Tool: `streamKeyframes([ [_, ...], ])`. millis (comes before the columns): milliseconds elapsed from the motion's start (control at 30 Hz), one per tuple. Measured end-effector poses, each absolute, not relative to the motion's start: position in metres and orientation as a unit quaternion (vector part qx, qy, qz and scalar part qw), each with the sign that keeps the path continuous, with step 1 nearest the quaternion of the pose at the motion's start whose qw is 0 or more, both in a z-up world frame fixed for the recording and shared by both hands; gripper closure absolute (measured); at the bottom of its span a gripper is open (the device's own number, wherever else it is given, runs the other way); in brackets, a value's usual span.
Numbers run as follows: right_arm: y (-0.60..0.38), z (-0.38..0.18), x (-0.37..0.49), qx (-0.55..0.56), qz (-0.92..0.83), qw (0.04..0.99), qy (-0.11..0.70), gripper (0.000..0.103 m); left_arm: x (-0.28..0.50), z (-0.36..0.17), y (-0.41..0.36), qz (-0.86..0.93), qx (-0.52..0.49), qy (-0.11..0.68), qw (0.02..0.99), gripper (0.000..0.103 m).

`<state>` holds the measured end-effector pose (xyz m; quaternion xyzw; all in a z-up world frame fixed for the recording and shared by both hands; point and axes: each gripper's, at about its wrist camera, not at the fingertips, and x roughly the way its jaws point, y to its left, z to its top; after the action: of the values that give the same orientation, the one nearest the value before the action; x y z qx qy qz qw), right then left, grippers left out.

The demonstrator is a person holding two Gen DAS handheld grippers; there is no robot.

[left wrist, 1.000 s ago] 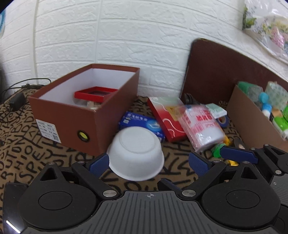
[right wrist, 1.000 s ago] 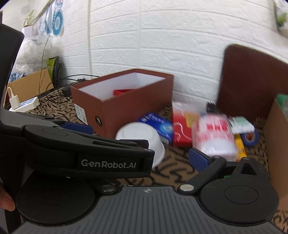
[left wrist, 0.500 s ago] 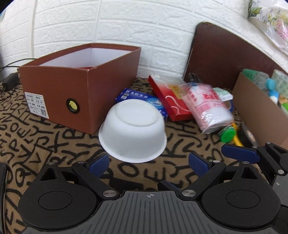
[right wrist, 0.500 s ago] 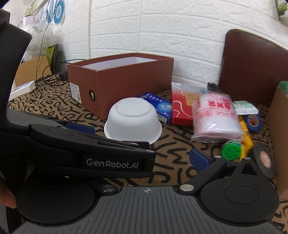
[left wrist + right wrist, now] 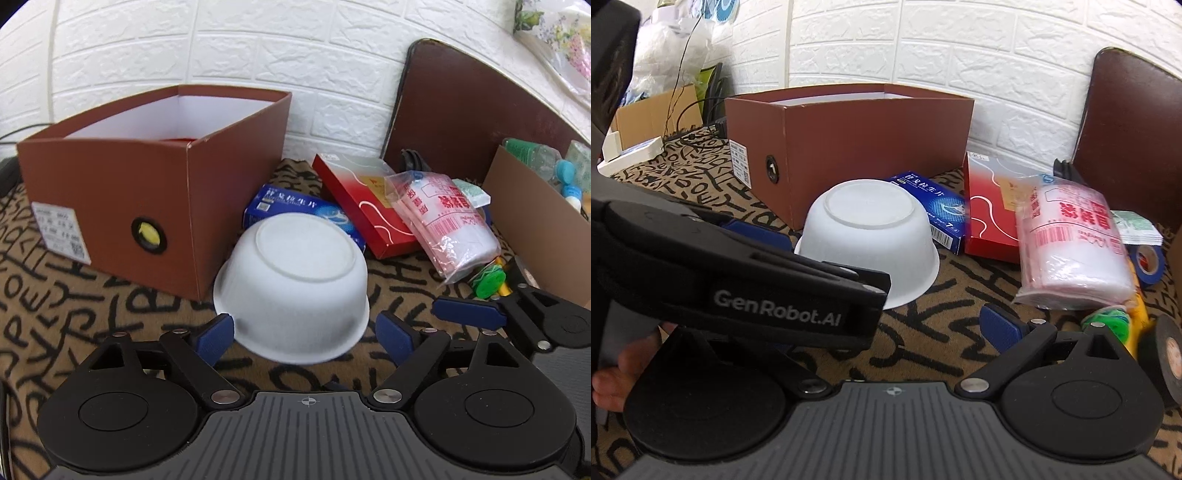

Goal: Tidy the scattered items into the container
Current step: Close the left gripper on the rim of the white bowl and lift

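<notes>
A white bowl (image 5: 295, 280) lies upside down on the patterned cloth, just right of the brown box (image 5: 110, 184). My left gripper (image 5: 304, 334) is open, its blue pads on either side of the bowl's near rim. The bowl (image 5: 871, 236) and box (image 5: 868, 147) also show in the right wrist view. My right gripper (image 5: 886, 325) is open and empty; its left finger is hidden behind the left gripper's body. A blue carton (image 5: 295, 206), a red box (image 5: 365, 206) and a pink plastic packet (image 5: 447, 221) lie behind the bowl.
A cardboard box (image 5: 535, 221) with bottles stands at the right. A green cap (image 5: 489, 282), black tape roll (image 5: 1163, 350) and blue tape roll (image 5: 1148, 262) lie near it. A dark chair back (image 5: 461, 122) leans on the white brick wall. Cables (image 5: 687, 140) lie at far left.
Both grippers have come down and forward toward the bowl. The left gripper's pads now flank the bowl's near rim. Nothing was taken hold of.
</notes>
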<state>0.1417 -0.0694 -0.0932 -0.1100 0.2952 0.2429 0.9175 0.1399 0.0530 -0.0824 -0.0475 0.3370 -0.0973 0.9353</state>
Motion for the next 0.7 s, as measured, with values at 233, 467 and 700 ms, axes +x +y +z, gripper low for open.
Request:
streamKeyframes([
  [233, -0.068, -0.097, 0.159, -0.126, 0.270, 0.910, 0.289, 0.002, 0.153, -0.086, 0.057, -0.106, -0.041, 0.339, 0.934, 0.011],
  [467, -0.061, -0.099, 0.173, -0.170, 0.330, 0.888, 0.272, 0.002, 0.164, -0.091, 0.062, -0.109, -0.046, 0.343, 0.932, 0.004],
  [700, -0.059, -0.100, 0.182, -0.190, 0.386, 0.867, 0.251, 0.002, 0.173, -0.091, 0.067, -0.113, -0.046, 0.354, 0.927, 0.005],
])
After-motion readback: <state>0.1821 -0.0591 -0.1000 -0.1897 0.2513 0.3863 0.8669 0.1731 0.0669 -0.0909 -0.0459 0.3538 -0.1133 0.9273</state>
